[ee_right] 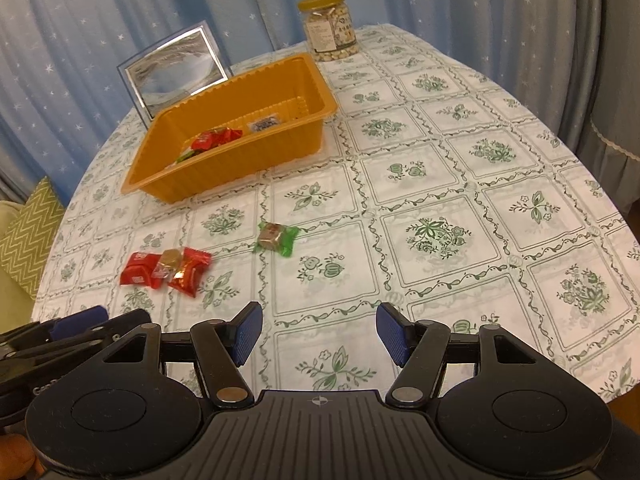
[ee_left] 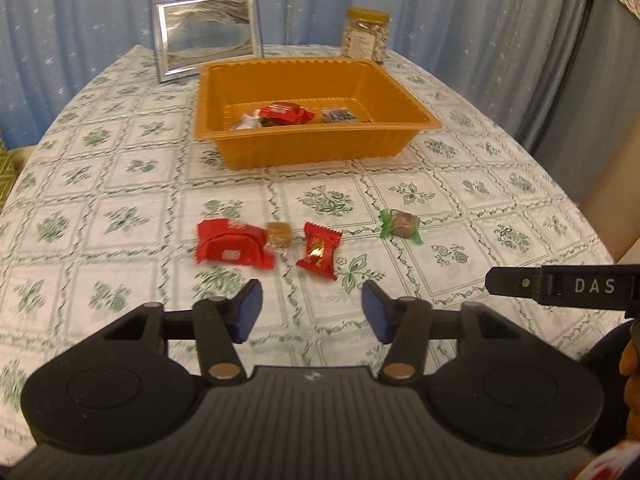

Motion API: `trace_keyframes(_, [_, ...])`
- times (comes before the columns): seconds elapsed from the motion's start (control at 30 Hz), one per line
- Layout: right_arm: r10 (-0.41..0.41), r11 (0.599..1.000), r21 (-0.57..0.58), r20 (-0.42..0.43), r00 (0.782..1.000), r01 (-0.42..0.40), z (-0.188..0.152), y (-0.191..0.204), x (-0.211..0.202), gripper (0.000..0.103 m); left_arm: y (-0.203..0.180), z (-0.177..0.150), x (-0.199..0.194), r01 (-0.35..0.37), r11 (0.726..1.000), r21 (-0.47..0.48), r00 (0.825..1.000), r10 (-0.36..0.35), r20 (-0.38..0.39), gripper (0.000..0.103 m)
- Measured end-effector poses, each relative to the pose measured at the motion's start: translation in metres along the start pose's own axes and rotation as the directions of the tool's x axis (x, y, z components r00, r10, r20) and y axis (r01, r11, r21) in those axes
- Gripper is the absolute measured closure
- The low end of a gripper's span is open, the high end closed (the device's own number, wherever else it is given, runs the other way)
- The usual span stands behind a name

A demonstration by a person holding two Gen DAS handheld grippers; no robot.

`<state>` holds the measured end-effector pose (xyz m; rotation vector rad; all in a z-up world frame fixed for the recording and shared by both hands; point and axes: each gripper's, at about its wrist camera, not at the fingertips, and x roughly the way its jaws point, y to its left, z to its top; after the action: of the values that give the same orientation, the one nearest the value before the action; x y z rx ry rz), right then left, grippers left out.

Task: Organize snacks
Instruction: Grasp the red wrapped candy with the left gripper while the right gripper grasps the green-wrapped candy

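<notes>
Snacks sit in two groups on our table w/ the green-flower cloth point(ee_left: 132, 184). Loose ones lie near us in a rough row: a big red wrapped snack point(ee_left: 230, 242), a small clear-wrapped caramel candy point(ee_left: 279, 235) touching its right end, a smaller red packet point(ee_left: 319, 250) just beside that, and a green-wrapped candy point(ee_left: 401, 224) well apart to the right. We see the orange tray point(ee_left: 304, 148) farther back, already holding a few pieces: a red packet inside point(ee_left: 283, 113), a white-wrapped piece point(ee_left: 246, 122) at its left & a dark one point(ee_left: 340, 115) at its right.

Our left gripper point(ee_left: 312, 312) hangs over the cloth short of the red packets, blue pads point(ee_left: 250, 312) apart, nothing between them (jaws gaping, no contact w/ any snack). Our right gripper point(ee_right: 319, 330) is likewise spread wide over bare cloth, empty, w/ the green candy ahead & left of it in the right wrist view.

Behind the tray stand a silver-framed mirror point(ee_left: 207, 32) at left & a yellow-lidded jar of nuts point(ee_left: 366, 36) at right, both upright against the blue starred curtain point(ee_left: 80, 20). A fingertip point(ee_left: 629, 360) shows at the right edge of the left wrist view.
</notes>
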<state>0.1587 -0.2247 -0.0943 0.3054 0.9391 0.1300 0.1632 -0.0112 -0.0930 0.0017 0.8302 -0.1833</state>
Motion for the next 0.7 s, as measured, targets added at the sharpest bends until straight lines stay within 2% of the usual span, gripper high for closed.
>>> trace_keyframes(0.07, [0.001,1.000,0.006,-0.005,1.000,0.000,0.002,-0.003,0.005,0.040,-0.004,0.005,0.011,0.003,1.000,0.021,1.000,-0.002,-0.005,0.061])
trace_keyframes(0.43, [0.006,1.000,0.026,-0.012,1.000,-0.006,0.010,-0.009,0.022,0.040,-0.017,0.020,0.059,-0.011,0.990,0.144,1.000,0.014,-0.017,0.066])
trace_keyframes(0.53, [0.005,1.000,0.013,-0.014,1.000,-0.005,0.012,-0.010,0.027,0.040,-0.015,0.021,0.069,-0.005,0.989,0.148,0.999,0.010,-0.036,0.071])
trace_keyframes(0.63, [0.012,1.000,0.000,-0.020,1.000,-0.012,0.013,-0.010,0.033,0.040,-0.014,0.020,0.075,0.001,0.988,0.153,0.999,0.007,-0.052,0.082])
trace_keyframes(0.7, [0.023,1.000,-0.013,-0.024,0.999,-0.023,0.015,-0.009,0.038,0.040,-0.012,0.019,0.073,0.007,0.992,0.128,0.999,0.000,-0.048,0.083])
